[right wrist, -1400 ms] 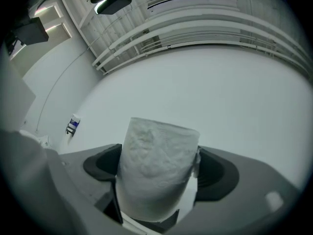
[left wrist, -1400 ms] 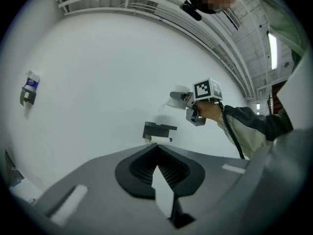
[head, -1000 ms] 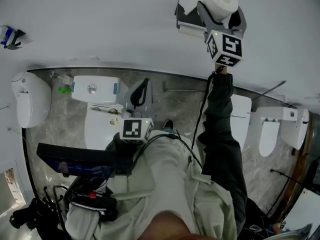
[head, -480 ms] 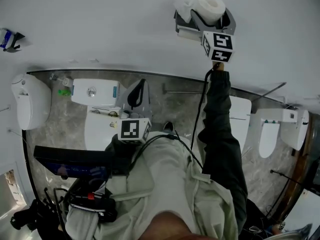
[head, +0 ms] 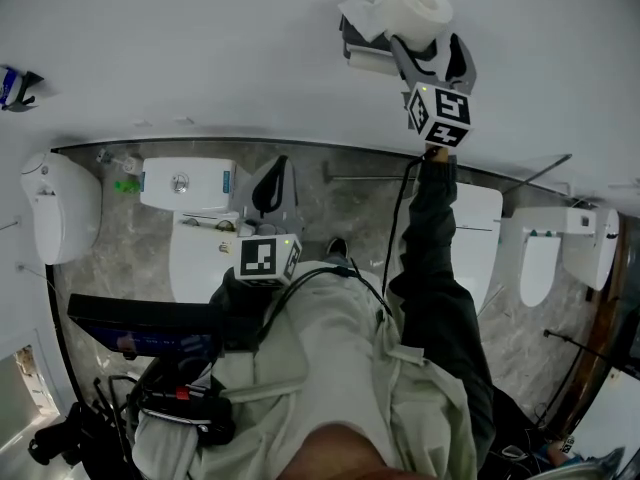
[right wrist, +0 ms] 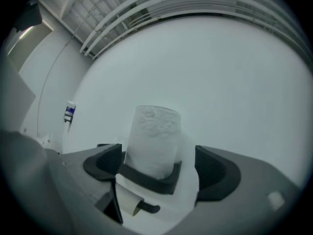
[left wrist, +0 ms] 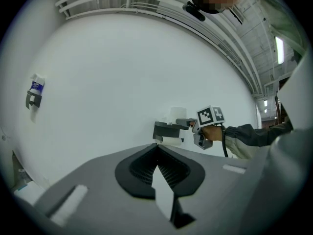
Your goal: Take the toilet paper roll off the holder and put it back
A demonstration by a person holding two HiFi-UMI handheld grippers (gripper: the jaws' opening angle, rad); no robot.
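White wall (head: 200,48): we note the roll (head: 418,10) standing on the holder's (head: 362,46) top. Right gripper (head: 428,50) gapes empty just before it; left gripper (head: 278,183) is closed on nothing. We judge the roll seated and ungripped.

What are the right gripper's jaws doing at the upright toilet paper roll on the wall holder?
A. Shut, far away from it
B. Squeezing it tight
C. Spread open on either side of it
C: in the right gripper view, the right gripper's jaws stand spread wider than the upright toilet paper roll, which sits on top of the wall holder.
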